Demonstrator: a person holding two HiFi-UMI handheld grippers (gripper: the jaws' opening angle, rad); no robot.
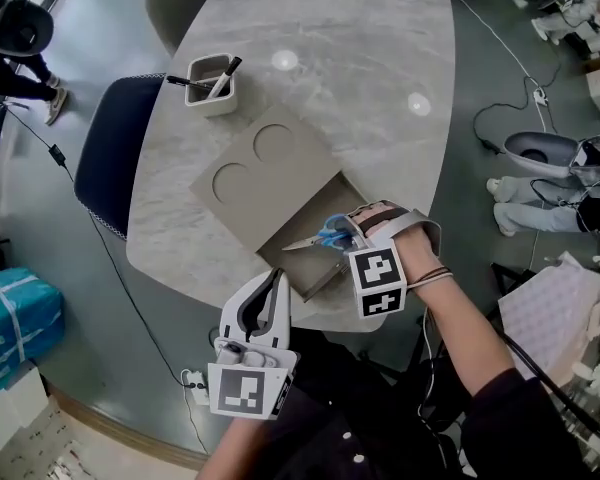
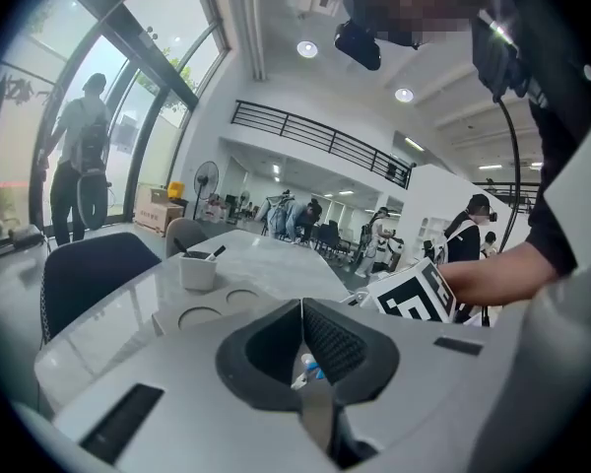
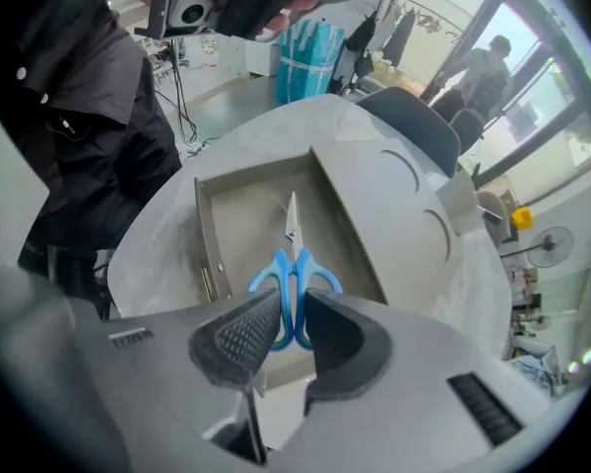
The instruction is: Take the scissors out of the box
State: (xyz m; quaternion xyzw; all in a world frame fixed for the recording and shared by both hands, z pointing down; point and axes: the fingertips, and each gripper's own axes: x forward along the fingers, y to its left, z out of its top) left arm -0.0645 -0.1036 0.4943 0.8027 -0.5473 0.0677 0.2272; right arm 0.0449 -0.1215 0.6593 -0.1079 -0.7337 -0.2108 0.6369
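Right gripper: we read its jaws pinching the blue scissors by the handles, blades pointing down over the open box tray, between its side walls | Left gripper: jaws pressed together, nothing held, at the table's near edge beside the tray | Bare tabletop beyond the box.

Your bench is pale marbled stone on a grey floor, with a dark blue chair at its left edge and cables trailing on its right. Tall windows light the hall. Round ceiling lights glow above a railed balcony.
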